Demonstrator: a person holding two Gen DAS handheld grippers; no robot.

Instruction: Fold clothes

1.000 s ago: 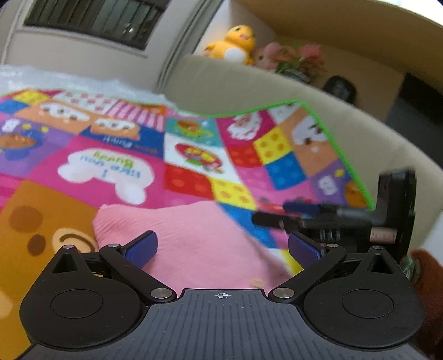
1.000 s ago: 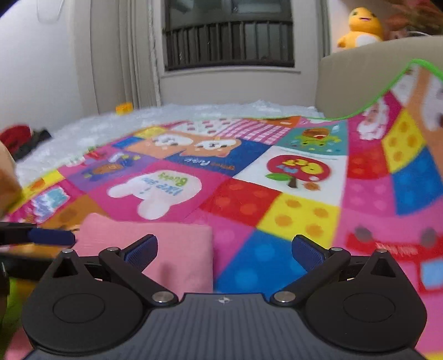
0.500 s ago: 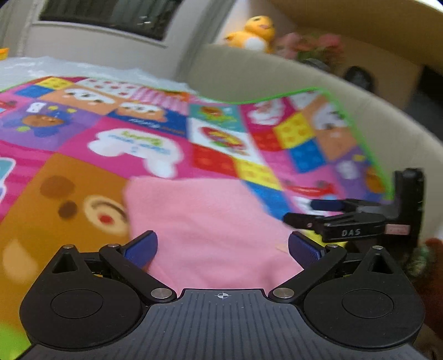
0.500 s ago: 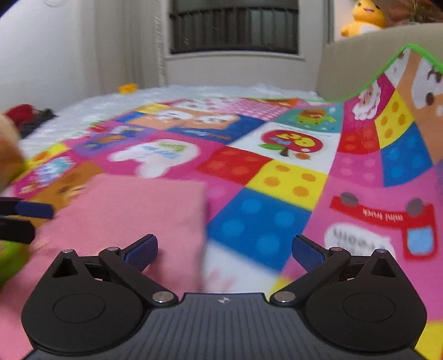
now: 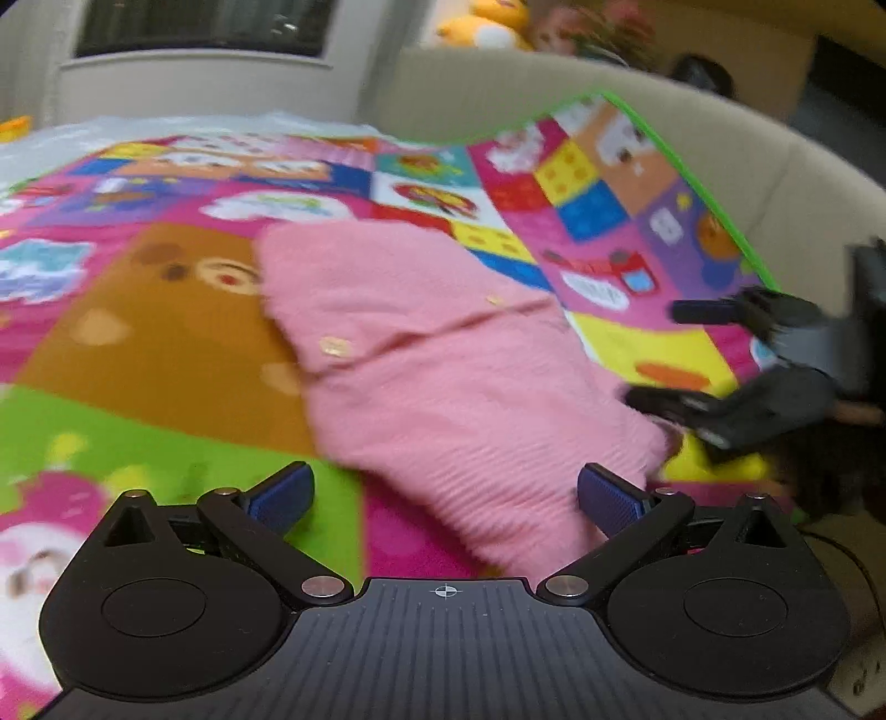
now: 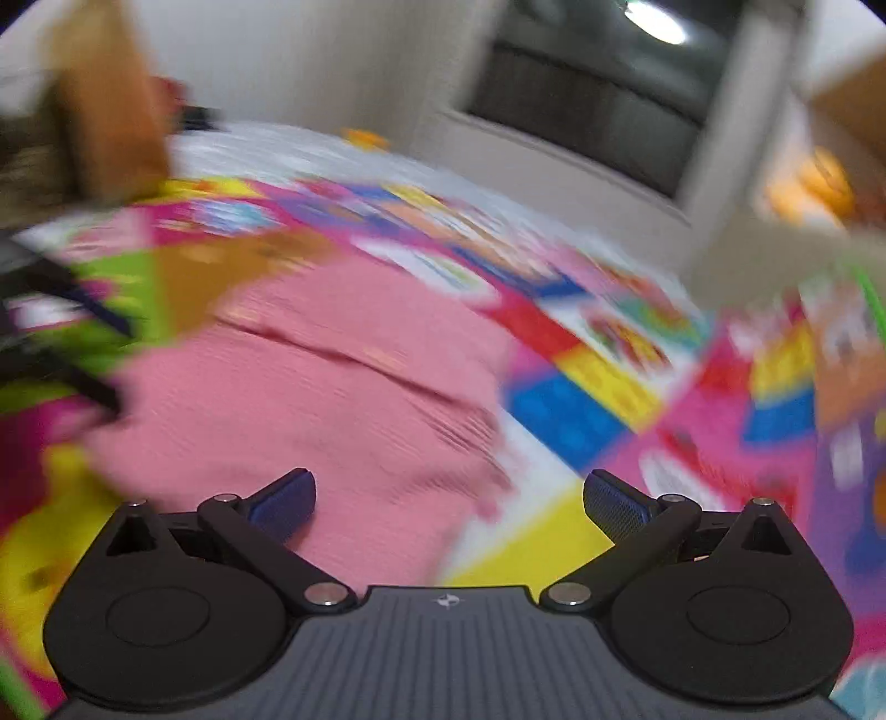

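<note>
1. My left gripper (image 5: 443, 493) is spread wide, blue pads (image 5: 282, 493) well apart, nothing between them. It sits low over the near edge of the pink knit garment (image 5: 443, 354).
2. My right gripper (image 6: 448, 495) is also wide apart and empty. From the left wrist view I see it at the right edge (image 5: 686, 354), fingers pointing in at the garment's right side; contact with the cloth I can't confirm.
3. The garment lies on the colourful cartoon play mat (image 5: 166, 343), roughly centre, already folded into a compact block. A flap crosses it diagonally, with small light buttons (image 5: 335, 348) on the front.
4. In the right wrist view the garment (image 6: 332, 387) fills centre-left, with the fold line visible. Heavy motion blur there, so details are unreliable.
5. The left gripper shows as a dark smear at that view's left edge (image 6: 66, 354), beside the garment.
6. The mat's green-trimmed far edge climbs a beige sofa (image 5: 720, 149). A yellow plush toy (image 5: 487, 27) sits on top behind it.
</note>
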